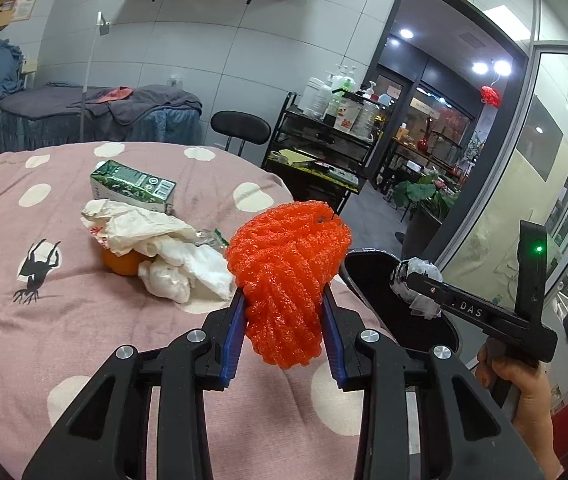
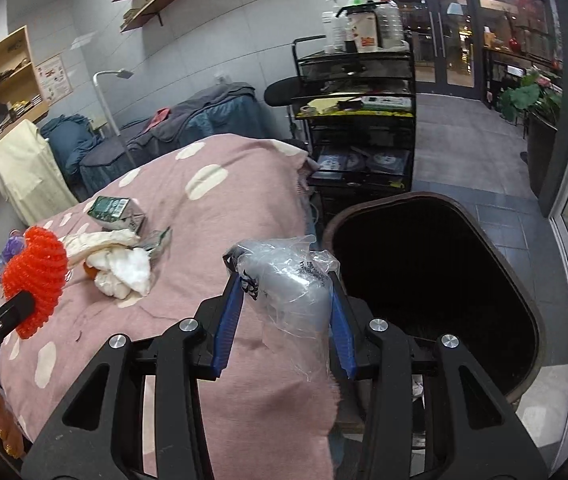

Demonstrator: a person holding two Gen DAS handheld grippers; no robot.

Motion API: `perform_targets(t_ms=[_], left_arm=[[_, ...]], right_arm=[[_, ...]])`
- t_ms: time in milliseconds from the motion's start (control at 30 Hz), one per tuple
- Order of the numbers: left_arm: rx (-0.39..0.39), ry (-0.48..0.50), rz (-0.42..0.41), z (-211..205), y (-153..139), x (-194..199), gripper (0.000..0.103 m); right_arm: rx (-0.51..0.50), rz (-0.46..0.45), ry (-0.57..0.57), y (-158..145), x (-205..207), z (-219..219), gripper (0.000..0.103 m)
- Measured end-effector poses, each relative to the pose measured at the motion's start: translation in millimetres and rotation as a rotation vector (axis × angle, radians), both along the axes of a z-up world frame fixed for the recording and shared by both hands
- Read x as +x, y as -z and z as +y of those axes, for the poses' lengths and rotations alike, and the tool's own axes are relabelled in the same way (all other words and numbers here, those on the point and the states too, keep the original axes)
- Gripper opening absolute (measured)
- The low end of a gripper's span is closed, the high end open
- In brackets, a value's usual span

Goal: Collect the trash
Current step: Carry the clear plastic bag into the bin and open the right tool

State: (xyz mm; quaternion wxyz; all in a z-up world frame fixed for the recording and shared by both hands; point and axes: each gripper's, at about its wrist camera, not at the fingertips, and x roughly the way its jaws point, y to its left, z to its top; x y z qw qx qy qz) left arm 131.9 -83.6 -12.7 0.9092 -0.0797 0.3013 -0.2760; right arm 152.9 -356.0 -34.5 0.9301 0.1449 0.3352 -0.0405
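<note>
The left gripper (image 1: 282,304) has its jaws squeezed tight on an orange foam net (image 1: 287,276); the net bulges up and out past the blue pads (image 1: 232,340), and it hangs above the pink spotty blanket (image 1: 84,320). Just past the jaws and to their left sits a small pile; it has a crumpled white paper bag (image 1: 140,232), white tissues (image 1: 188,272) and a little orange fruit (image 1: 122,262) tucked under the paper. Behind the pile lies a green drink carton (image 1: 134,188) on its side. To the right of the jaws is the dark open mouth of a bin (image 1: 367,276); the right gripper (image 1: 417,286) reaches over it, held by a hand (image 1: 523,392).

The right gripper (image 2: 284,292) has its jaws clamped on a clear plastic bag (image 2: 287,280), all scrunched up; the bag is at the edge of the blanket (image 2: 212,208). Right beside the jaws, on their right, is the big black bin (image 2: 435,276), open at the top. To the left of the jaws the foam net (image 2: 36,276) shows in the left gripper (image 2: 30,304); the tissues (image 2: 128,272) and carton (image 2: 116,212) lie past it. Farther back stands a black cart (image 2: 359,120) with bottles (image 2: 363,20) on top.
</note>
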Motion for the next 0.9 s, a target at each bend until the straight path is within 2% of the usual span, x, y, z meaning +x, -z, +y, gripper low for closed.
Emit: perform_targets(t_ms=[333, 567, 700, 733, 800, 900], left_arm=[[0.026, 0.076, -0.006, -38, -1, 1, 0.035], [0.031, 0.12, -0.002, -57, 0, 0, 0.035], [0.039, 0.143, -0.004, -68, -1, -2, 0.035], [0.042, 0.147, -0.005, -70, -1, -2, 0.035], [0.044, 0.161, -0.002, -76, 0, -2, 0.035], [0.039, 0.188, 0.01, -83, 0, 0, 0.035]], right_arm=[[0.022, 0.094, 0.153, 38, 4, -59, 0.042], [0.029, 0.143, 0.218, 65, 8, -80, 0.046], [0.023, 0.154, 0.257, 73, 5, -86, 0.059], [0.018, 0.154, 0.264, 73, 3, -87, 0.068], [0.01, 0.142, 0.276, 73, -1, -86, 0.075], [-0.004, 0.134, 0.282, 71, -8, -85, 0.076]])
